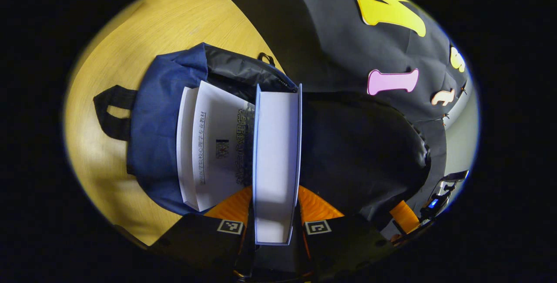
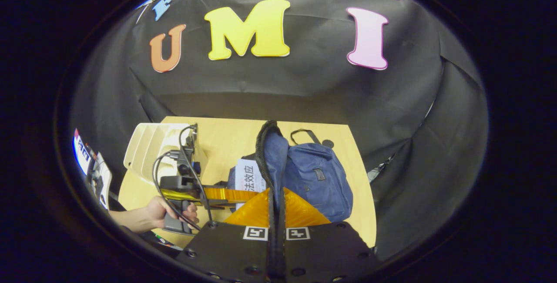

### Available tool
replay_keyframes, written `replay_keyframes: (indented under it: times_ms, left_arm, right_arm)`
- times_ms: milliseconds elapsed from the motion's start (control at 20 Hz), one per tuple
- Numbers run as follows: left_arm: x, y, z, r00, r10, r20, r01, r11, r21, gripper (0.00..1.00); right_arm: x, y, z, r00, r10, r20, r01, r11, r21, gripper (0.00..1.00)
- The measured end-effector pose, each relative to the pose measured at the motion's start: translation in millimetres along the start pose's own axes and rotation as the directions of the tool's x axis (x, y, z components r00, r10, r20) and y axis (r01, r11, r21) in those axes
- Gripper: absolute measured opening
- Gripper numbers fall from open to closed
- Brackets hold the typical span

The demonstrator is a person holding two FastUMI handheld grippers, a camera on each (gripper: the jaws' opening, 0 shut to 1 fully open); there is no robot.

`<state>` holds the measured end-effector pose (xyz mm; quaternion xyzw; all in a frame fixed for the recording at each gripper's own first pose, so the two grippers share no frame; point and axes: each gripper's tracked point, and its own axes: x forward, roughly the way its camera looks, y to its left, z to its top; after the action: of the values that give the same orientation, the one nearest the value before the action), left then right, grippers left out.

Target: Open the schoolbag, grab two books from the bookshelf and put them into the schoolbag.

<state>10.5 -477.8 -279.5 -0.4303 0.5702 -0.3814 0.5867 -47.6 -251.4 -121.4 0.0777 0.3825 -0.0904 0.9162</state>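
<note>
Now book (image 1: 276,161) sits clamped in left hand-held gripper (image 1: 276,213).

Light wooden table (image 2: 226,133) with rounded corners stands against black cloth wall (image 2: 304,87) — cloth hangs in loose folds and creases. Pale wall strip (image 1: 463,139) visible past cloth edge — warm overhead light on tabletop.

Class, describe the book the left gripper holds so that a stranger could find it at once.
Start at the blue schoolbag lying on the wooden table. At its open mouth, the left gripper clamps a thick book edge-on. Unlike the white-covered book already inside, it shows a plain page block between pale blue covers.
</note>
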Motion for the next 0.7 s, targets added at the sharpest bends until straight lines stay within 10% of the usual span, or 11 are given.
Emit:
replay_keyframes:
  times_ms: [150,350,550,700]
  left_arm:
    - [3.4,11.8,4.9,0.998,0.059,-0.015,-0.059,0.998,0.005,0.41]
    - [5.1,38.6,8.4,0.974,0.224,-0.023,-0.222,0.973,0.055,0.75]
    - [-1.0,46.4,9.9,0.922,0.388,-0.02,-0.38,0.912,0.152,0.77]
    - [-16.0,54.9,17.0,0.844,0.536,0.034,-0.525,0.81,0.261,0.82]
  right_arm:
    - [3.1,2.3,0.4,1.0,0.004,-0.007,-0.004,1.0,-0.006,0.01]
    - [7.2,3.9,2.5,1.0,0.003,-0.014,-0.003,1.0,-0.013,0.01]
    - [9.7,7.3,2.3,1.0,0.004,-0.021,-0.004,1.0,-0.021,0.01]
    - [12.0,10.6,0.7,1.0,0.006,-0.024,-0.007,1.0,-0.025,0.01]
